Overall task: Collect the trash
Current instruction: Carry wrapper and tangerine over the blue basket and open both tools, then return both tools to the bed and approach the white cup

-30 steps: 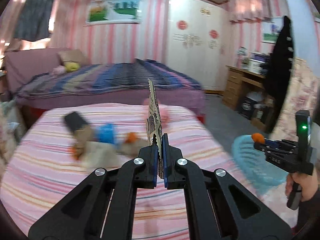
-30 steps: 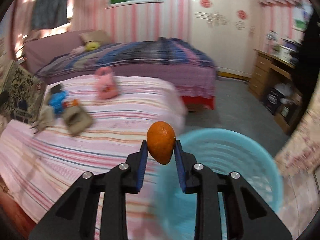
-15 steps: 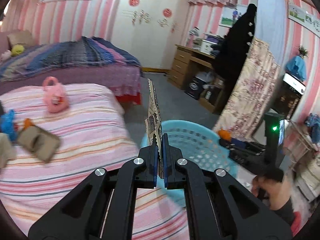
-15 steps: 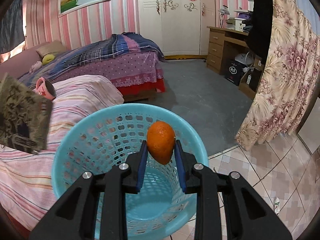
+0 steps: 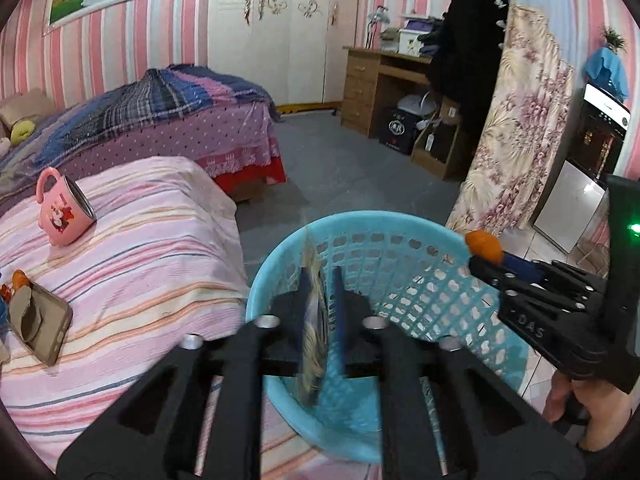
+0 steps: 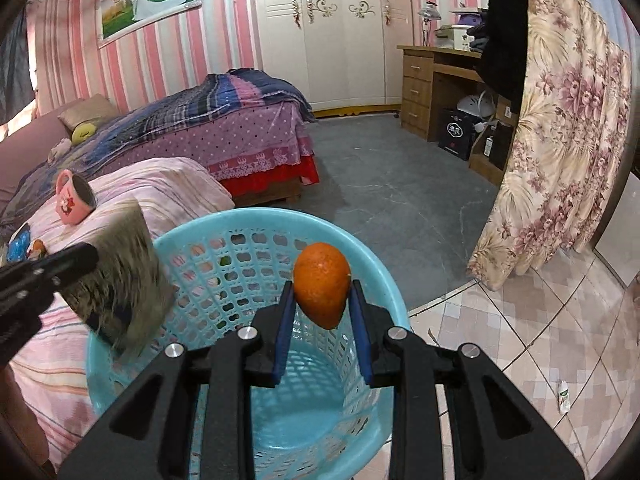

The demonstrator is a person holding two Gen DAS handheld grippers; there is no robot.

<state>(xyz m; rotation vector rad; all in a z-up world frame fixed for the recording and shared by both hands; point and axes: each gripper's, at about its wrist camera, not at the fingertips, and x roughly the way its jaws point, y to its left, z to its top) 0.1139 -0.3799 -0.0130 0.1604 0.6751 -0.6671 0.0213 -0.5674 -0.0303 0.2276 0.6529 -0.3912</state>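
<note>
A light blue plastic basket [image 5: 424, 280] [image 6: 188, 236] stands on the floor by the striped bed. My left gripper [image 5: 320, 304] is over its near rim, jaws parted. The flat printed wrapper [image 5: 312, 344] [image 6: 120, 280] is blurred and sliding down between the jaws into the basket. My right gripper [image 6: 322, 308] [image 5: 486, 258] is shut on an orange peel [image 6: 322, 288] [image 5: 484, 246] and holds it above the basket's opening.
On the pink striped bed [image 5: 152, 248] lie a pink mug [image 5: 64, 210], a tan phone case [image 5: 36, 322] and small orange and blue scraps [image 6: 24, 246]. A floral curtain [image 6: 560, 152] hangs at right. A small tube [image 6: 564, 394] lies on the tiled floor.
Both grippers have come in over the basket. My left gripper has opened and the wrapper, upright before, is now dropping. The right gripper still holds the orange peel.
</note>
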